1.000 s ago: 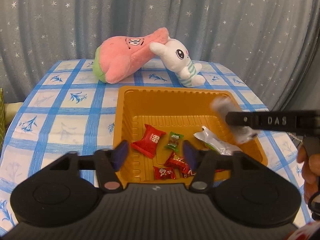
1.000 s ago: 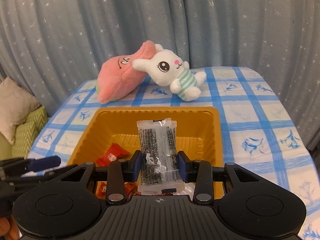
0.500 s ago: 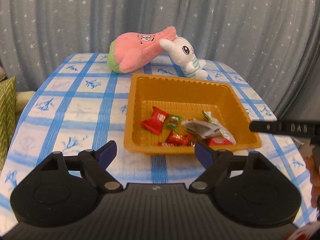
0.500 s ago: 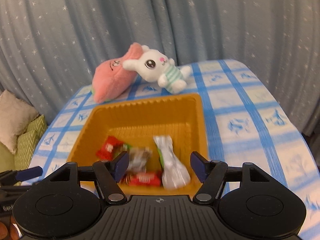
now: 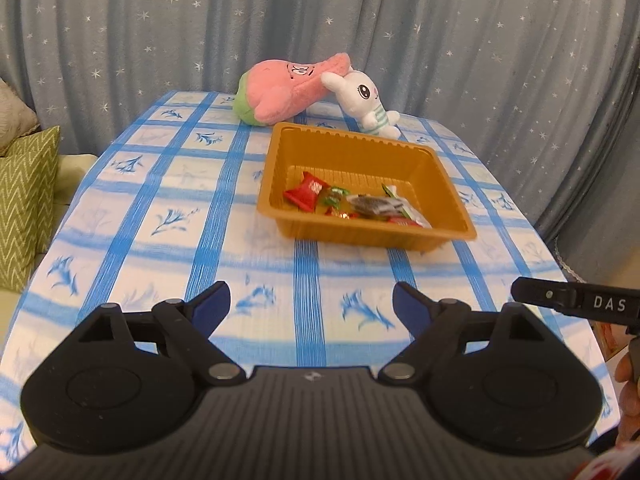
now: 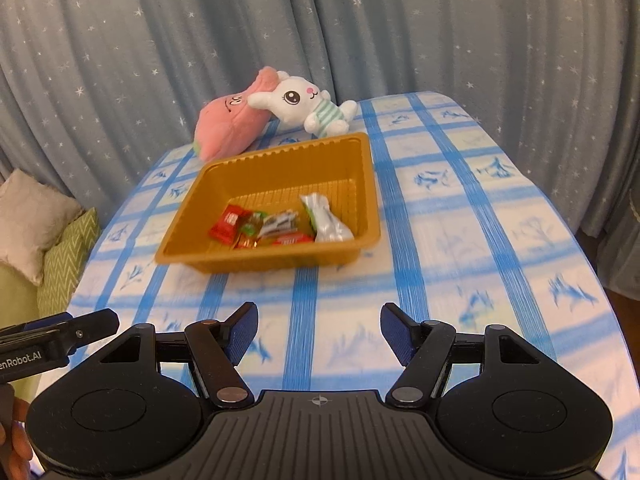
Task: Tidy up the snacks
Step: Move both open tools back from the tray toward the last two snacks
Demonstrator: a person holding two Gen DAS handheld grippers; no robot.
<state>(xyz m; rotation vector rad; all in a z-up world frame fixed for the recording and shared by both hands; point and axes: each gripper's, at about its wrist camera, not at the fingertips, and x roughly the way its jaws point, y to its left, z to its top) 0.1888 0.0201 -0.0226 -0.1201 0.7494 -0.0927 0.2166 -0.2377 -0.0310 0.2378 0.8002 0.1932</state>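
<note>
An orange plastic tray (image 5: 352, 136) (image 6: 370, 184) stands on the blue-checked tablecloth. Several snacks lie in it: a red packet (image 5: 305, 193) (image 6: 227, 224), a green-wrapped candy (image 5: 333, 197), a clear packet of dark seeds (image 5: 376, 205) (image 6: 280, 222), a silver-white packet (image 6: 326, 220) and small red candies (image 5: 404, 222). My left gripper (image 5: 311, 306) is open and empty, held back over the table's near part. My right gripper (image 6: 319, 330) is open and empty, also well short of the tray.
A pink plush (image 5: 288, 92) (image 6: 228, 124) and a white rabbit plush (image 5: 366, 100) (image 6: 306, 104) lie behind the tray. Green and beige cushions (image 5: 24, 200) (image 6: 48, 240) sit left of the table. A starred grey curtain hangs behind.
My right gripper opened and let the seed packet fall into the tray. Both grippers then drew back from the tray toward the near table edge, jaws wider open.
</note>
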